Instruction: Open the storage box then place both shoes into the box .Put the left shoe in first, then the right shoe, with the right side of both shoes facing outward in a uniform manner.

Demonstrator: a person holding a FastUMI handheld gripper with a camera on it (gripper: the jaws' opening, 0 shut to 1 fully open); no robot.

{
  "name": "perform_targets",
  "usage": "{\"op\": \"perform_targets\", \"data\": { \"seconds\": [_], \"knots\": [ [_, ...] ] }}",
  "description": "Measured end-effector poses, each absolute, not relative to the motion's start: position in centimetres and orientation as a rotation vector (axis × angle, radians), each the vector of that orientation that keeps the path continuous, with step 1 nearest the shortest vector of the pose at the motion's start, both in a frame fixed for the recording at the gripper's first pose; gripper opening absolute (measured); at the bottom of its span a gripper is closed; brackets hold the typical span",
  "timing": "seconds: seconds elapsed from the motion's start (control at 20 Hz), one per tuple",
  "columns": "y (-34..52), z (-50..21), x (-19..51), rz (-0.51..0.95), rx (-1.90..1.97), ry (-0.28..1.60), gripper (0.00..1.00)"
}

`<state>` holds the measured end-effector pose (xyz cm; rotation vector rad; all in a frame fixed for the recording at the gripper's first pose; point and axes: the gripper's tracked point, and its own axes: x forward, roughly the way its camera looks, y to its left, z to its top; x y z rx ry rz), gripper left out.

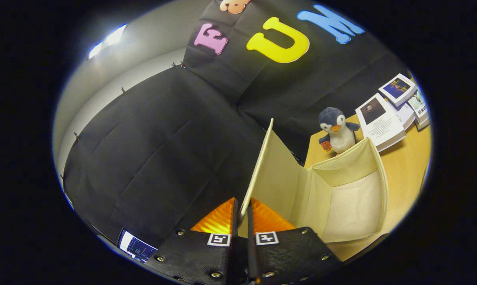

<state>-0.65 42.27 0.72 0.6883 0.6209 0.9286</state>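
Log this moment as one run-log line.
step: opening | gripper: jaws shut on cream fabric storage box lid, raised | box interior: no shoes

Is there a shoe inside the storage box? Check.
No: the storage box interior looks bare, while the gripper pinches its raised lid.

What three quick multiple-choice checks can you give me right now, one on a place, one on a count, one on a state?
1. Where does the penguin toy stand?
A. Inside the storage box
B. On the table beyond the box
C. Between the fingers

2. How many shoes lie in the storage box?
A. None
B. One
C. Two

3. What is the gripper doing?
A. Open, holding nothing
B. Shut on the penguin
C. Shut on the box lid

Answers: 1 B, it stands on the wooden table behind the box's far wall. 2 A, the pale interior is bare. 3 C, both fingers pinch the raised lid's edge.
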Motion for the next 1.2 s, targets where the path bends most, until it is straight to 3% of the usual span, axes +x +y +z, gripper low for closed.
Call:
{"op": "perform_targets", "data": {
  "seconds": [0.1,0.2,0.3,0.5,0.75,1.2],
  "knots": [
    [42.9,0.3,-1.5,0.966,0.616,0.617,0.29],
    [43.2,-0.1,-2.0,0.998,0.535,0.597,0.39],
    [43.9,0.2,-3.2,1.042,0.451,0.575,0.88],
    [46.6,1.2,-5.3,1.173,0.254,0.472,0.9],
    [46.5,-0.1,-5.9,1.164,0.162,0.463,0.94],
    [33.0,-2.0,1.3,0.802,0.052,0.387,0.95]
  ]
}}
